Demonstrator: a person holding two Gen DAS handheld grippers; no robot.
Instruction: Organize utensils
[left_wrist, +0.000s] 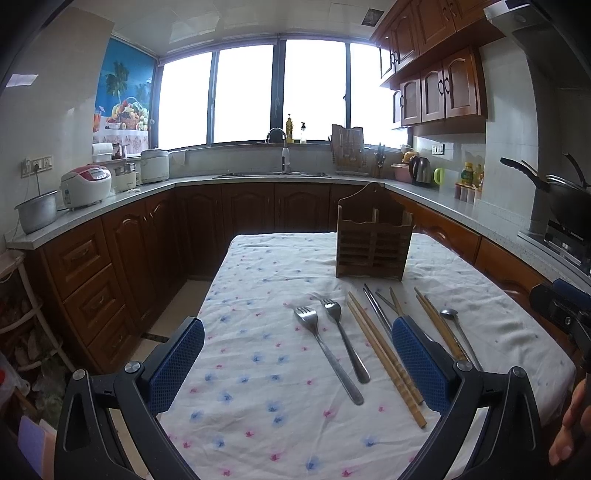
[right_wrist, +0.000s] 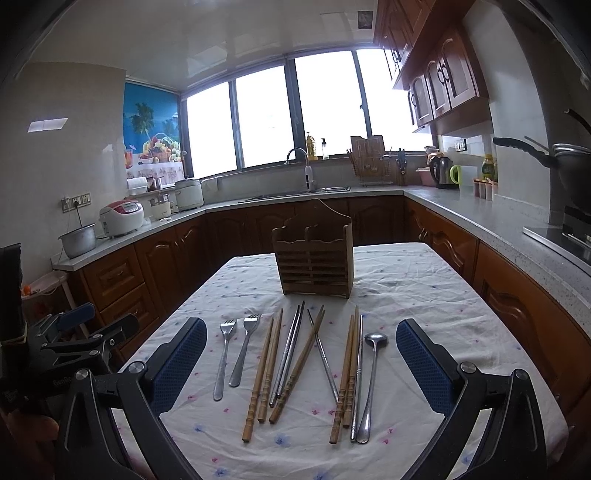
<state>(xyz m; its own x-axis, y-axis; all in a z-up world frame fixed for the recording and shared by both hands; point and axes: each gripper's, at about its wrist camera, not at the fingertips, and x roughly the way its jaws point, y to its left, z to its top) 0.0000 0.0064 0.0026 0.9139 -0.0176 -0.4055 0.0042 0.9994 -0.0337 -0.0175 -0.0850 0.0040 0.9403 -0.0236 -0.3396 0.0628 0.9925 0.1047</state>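
Both held level above the table – left gripper (left_wrist: 297, 363) and right gripper (right_wrist: 301, 363) spread wide, empty

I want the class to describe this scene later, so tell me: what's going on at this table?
A person holds a gripper in each hand over a cloth-covered table. Both the left gripper and the right gripper are open and hold nothing. Two forks, several wooden chopsticks, metal chopsticks and a spoon lie in a row. The wooden utensil holder behind them looks empty, so sorting has not begun.
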